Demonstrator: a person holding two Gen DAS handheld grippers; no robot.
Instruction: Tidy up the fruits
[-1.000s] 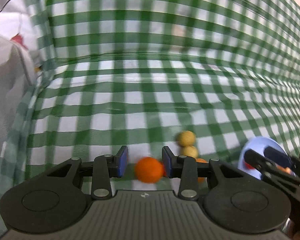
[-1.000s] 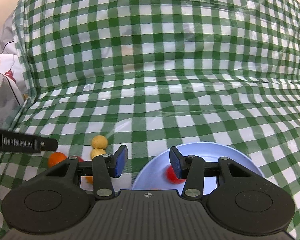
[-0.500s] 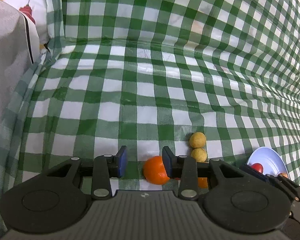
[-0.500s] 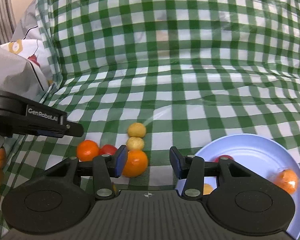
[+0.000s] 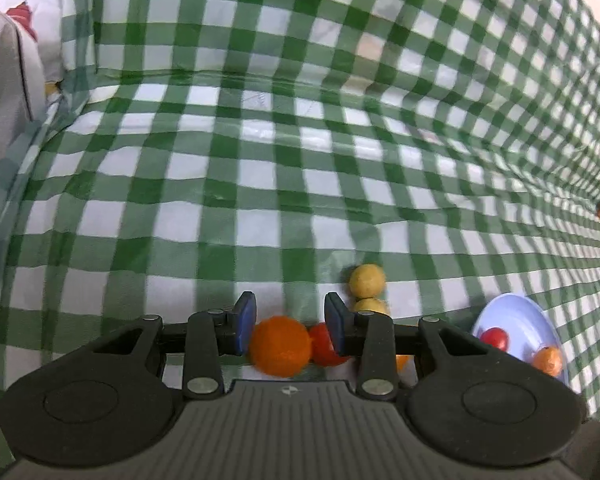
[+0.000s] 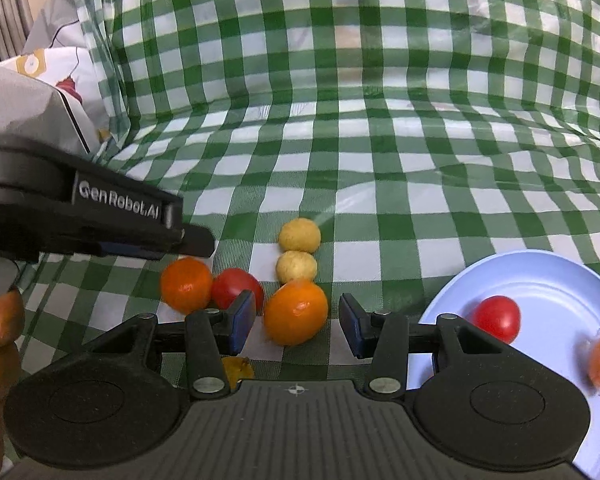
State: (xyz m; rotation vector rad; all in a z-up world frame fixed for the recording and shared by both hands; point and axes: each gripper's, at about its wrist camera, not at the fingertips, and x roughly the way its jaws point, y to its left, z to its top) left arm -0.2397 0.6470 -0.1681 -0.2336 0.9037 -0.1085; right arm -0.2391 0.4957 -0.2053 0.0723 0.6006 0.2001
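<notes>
Now | step: picking fruit off cloth for plate (image 6: 540, 276) | L gripper (image 5: 290, 322) jaws apart round orange (image 5: 280, 346) | R gripper (image 6: 298, 322) jaws apart, 2nd orange (image 6: 296, 312) between | next: I close & lift.

White lettering reading "GenRobot.AI" runs along the black side of the left gripper (image 6: 196, 240), as seen from the right wrist camera. No other word, number or label can be read in either view; the printed cloth (image 6: 56, 68) at the far left carries only small pictures.
</notes>
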